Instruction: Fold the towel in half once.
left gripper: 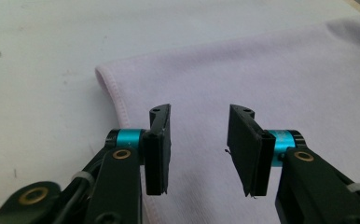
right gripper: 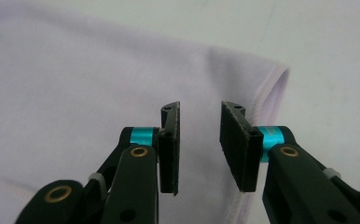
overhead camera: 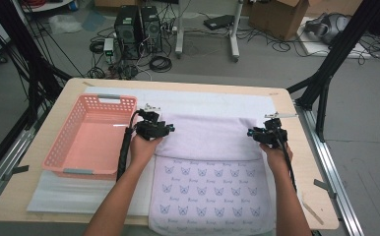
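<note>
Two grippers over a lavender towel point(overhead camera: 205, 135), folded back on its cat-print half, on a white mat point(overhead camera: 188, 98). Pink basket point(overhead camera: 92, 135) just left of towel, nothing blocking. Left gripper point(overhead camera: 162, 129) at fold's left edge, jaws released. Right gripper point(overhead camera: 258, 132) at right edge, jaws apart. Forearms enter from below.

The printed towel point(overhead camera: 210, 189) carries rows of small blue animal-head motifs, each with a short word beneath it, but the lettering is too small and blurred to make out. No other writing, number or brand mark is legible anywhere.
</note>
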Tool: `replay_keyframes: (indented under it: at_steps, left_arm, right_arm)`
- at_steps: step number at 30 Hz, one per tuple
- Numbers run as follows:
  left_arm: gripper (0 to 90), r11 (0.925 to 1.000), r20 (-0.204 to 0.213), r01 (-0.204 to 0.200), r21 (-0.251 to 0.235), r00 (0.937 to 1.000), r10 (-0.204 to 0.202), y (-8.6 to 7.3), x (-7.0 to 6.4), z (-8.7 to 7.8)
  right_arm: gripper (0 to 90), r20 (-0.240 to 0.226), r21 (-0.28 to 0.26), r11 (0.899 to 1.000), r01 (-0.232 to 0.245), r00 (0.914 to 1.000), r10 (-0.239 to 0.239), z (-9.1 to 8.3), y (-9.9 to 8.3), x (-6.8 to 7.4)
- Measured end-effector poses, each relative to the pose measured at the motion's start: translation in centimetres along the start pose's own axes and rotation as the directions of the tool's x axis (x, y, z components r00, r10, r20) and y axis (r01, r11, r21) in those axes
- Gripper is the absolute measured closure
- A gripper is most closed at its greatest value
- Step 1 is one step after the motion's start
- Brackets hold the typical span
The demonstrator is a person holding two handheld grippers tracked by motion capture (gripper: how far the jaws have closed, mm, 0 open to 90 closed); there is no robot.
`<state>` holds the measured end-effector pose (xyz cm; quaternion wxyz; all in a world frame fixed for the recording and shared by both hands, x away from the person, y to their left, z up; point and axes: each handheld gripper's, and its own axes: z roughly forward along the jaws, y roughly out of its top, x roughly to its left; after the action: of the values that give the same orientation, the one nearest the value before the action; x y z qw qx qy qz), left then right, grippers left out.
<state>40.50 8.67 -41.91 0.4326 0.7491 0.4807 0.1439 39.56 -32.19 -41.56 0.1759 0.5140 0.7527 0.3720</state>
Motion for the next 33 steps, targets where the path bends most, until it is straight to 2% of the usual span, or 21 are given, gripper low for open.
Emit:
replay_keyframes:
  at_steps: [2, 5, 7, 10, 11, 16, 17, 19, 20, 22, 24, 25, 27, 30, 32, 33]
  left_arm:
    - [60.4, 0.9999, 0.006, -0.009, 0.013, 0.9999, 0.009, -0.8, -0.3, -0.1]
    - [61.9, 0.9999, 0.018, -0.002, 0.013, 0.9998, 0.002, -1.6, -0.4, -0.3]
    - [62.5, 0.9978, 0.029, -0.016, 0.064, 0.9995, 0.014, -1.9, -0.5, -0.4]
    - [65.1, 0.9986, 0.038, -0.023, 0.048, 0.9991, 0.022, -2.7, -1.1, -0.7]
    - [65.1, 0.9977, 0.045, -0.028, 0.062, 0.9986, 0.025, -2.9, -1.2, -0.8]
    - [65.5, 0.9970, 0.062, -0.040, 0.067, 0.9974, 0.036, -4.6, -1.8, -1.4]
    - [64.9, 0.9956, 0.063, -0.056, 0.074, 0.9967, 0.051, -4.8, -2.0, -1.7]
    - [64.9, 0.9964, 0.063, -0.061, 0.058, 0.9963, 0.058, -5.3, -2.4, -2.2]
    - [64.5, 0.9943, 0.071, -0.078, 0.072, 0.9948, 0.073, -5.5, -2.5, -2.5]
    - [63.0, 0.9920, 0.060, -0.106, 0.068, 0.9930, 0.102, -5.9, -2.9, -3.2]
    - [59.9, 0.9940, 0.050, -0.104, 0.033, 0.9935, 0.103, -6.5, -3.2, -4.1]
    - [56.8, 0.9956, 0.056, -0.092, 0.017, 0.9943, 0.091, -6.8, -3.2, -4.6]
    - [55.5, 0.9965, 0.066, -0.084, -0.001, 0.9943, 0.084, -7.7, -3.2, -5.3]
    - [55.3, 0.9957, 0.050, -0.092, -0.011, 0.9944, 0.093, -8.5, -3.0, -6.2]
    - [54.6, 0.9970, 0.044, -0.074, -0.022, 0.9962, 0.075, -8.8, -2.7, -6.6]
    - [54.1, 0.9974, 0.046, -0.068, -0.024, 0.9965, 0.070, -8.8, -2.6, -6.7]
  right_arm:
    - [69.4, -0.013, 0.028, 1.000, 0.012, 0.9998, -0.012, 0.0, -0.6, 0.2]
    - [72.9, -0.043, 0.053, 0.998, 0.015, 0.9990, -0.012, -0.1, -1.5, 0.4]
    - [73.7, -0.058, 0.083, 0.996, 0.040, 0.9977, -0.035, -0.1, -2.1, 0.8]
    - [74.4, -0.082, 0.098, 0.993, 0.066, 0.9950, -0.058, -0.4, -2.8, 1.3]
    - [74.4, -0.089, 0.102, 0.992, 0.069, 0.9942, -0.060, -0.5, -3.0, 1.5]
    - [75.9, -0.137, 0.100, 0.990, 0.104, 0.9865, -0.090, -1.7, -4.3, 2.2]
    - [75.9, -0.137, 0.097, 0.989, 0.114, 0.9855, -0.100, -2.0, -4.7, 2.4]
    - [75.9, -0.136, 0.083, 0.988, 0.127, 0.9840, -0.115, -2.7, -5.5, 2.8]
    - [75.9, -0.139, 0.074, 0.988, 0.133, 0.9829, -0.122, -3.1, -6.0, 2.9]
    - [75.9, -0.127, 0.063, 0.988, 0.139, 0.9833, -0.130, -3.8, -7.0, 3.1]
    - [75.5, -0.127, 0.035, 0.992, 0.123, 0.9849, -0.117, -4.7, -8.0, 3.1]
    - [75.1, -0.129, 0.015, 0.994, 0.111, 0.9858, -0.108, -5.2, -8.4, 3.0]
    - [75.1, -0.136, -0.049, 0.996, 0.078, 0.9872, -0.084, -6.8, -9.3, 2.8]
    - [75.2, -0.091, -0.108, 0.993, 0.038, 0.9947, -0.048, -8.2, -10.2, 2.4]
    - [71.9, -0.057, -0.122, 0.993, 0.002, 0.9983, -0.009, -8.8, -10.2, 2.0]
    - [69.8, -0.055, -0.153, 0.988, -0.033, 0.9982, 0.025, -9.0, -10.2, 1.7]
